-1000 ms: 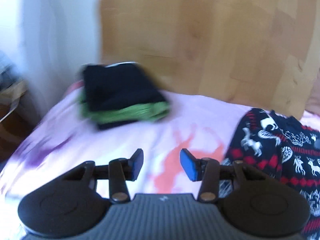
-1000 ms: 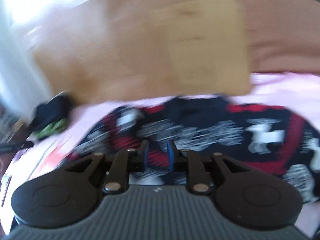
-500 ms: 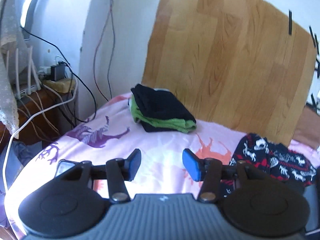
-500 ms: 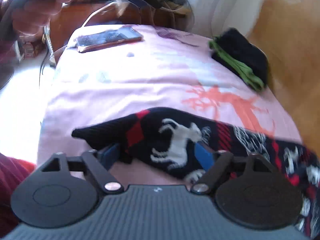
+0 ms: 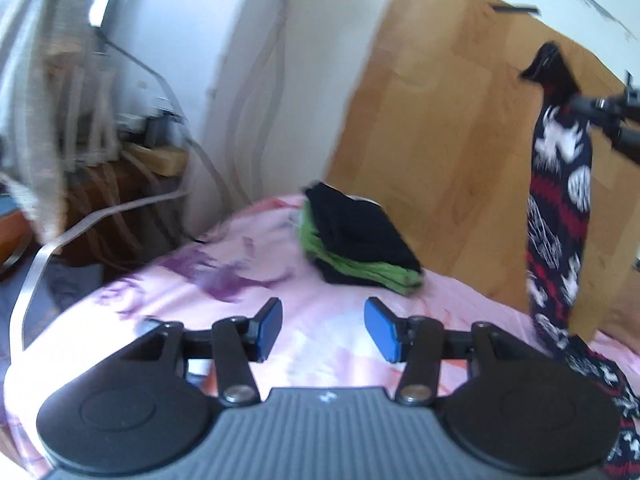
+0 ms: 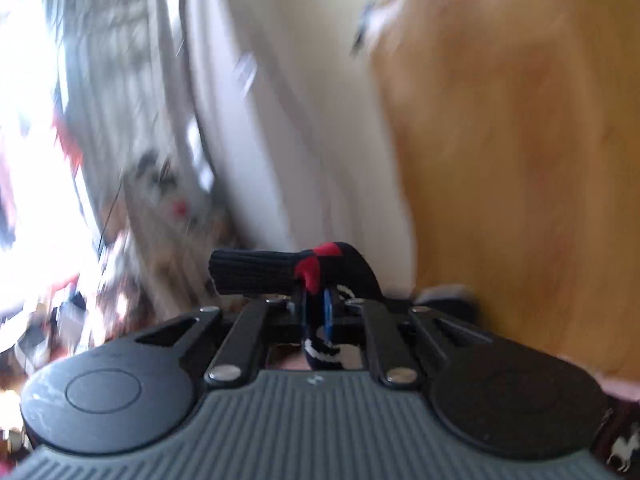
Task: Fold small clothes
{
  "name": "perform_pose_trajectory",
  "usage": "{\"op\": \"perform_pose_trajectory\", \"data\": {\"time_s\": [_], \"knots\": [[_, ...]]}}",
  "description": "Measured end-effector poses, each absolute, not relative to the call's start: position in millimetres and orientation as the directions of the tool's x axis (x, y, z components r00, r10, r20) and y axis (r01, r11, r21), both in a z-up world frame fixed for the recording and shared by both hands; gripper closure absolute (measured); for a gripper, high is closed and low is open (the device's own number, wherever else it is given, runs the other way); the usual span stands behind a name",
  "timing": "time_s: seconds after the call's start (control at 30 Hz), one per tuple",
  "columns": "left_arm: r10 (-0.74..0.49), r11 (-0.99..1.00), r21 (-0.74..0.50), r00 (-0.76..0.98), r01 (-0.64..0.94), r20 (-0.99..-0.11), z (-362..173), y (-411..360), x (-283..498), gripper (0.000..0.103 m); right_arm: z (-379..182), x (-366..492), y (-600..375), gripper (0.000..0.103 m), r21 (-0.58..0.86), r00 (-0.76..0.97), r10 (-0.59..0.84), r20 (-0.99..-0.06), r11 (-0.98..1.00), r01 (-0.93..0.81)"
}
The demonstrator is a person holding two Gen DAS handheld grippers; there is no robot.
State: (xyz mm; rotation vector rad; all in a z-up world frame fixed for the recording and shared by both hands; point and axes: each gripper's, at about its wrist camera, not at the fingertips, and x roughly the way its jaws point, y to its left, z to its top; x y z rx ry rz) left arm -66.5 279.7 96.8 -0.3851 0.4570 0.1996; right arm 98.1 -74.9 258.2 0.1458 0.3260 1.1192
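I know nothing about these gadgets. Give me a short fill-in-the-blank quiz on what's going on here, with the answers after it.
1. The patterned sock hangs from the right tool, whose pads are closing on its ____ end.
2. The left tool holds ____.
3. The folded black and green clothes lie on the ____ bedsheet.
4. Behind the pile stands a ____ board.

Answers: upper; nothing; pink; wooden

A pink printed bed (image 5: 248, 280) carries folded clothes (image 5: 360, 240), apparently black and green.
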Motion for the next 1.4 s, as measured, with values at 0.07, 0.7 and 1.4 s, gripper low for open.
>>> {"op": "perform_pose_trajectory", "data": {"time_s": [0.07,0.7,1.4], "knots": [[0.050,0.924,-0.313,0.880,-0.220,-0.472,94,262,-47,0.056,270,119,-110,0.092,0.290,0.476,0.866,-0.150,0.499,-0.816],[-0.427,0.901,-0.384,0.579,0.203,-0.695,24,21,272,0.041,55,232,-480,0.092,0.726,0.833,0.503,-0.231,0.659,-0.197],[-0.197,0.965,-0.259,0.733,0.029,-0.651,33,25,265,0.069,15,204,-521,0.055,0.479,0.867,0.131,-0.481,0.867,0.135]]}}
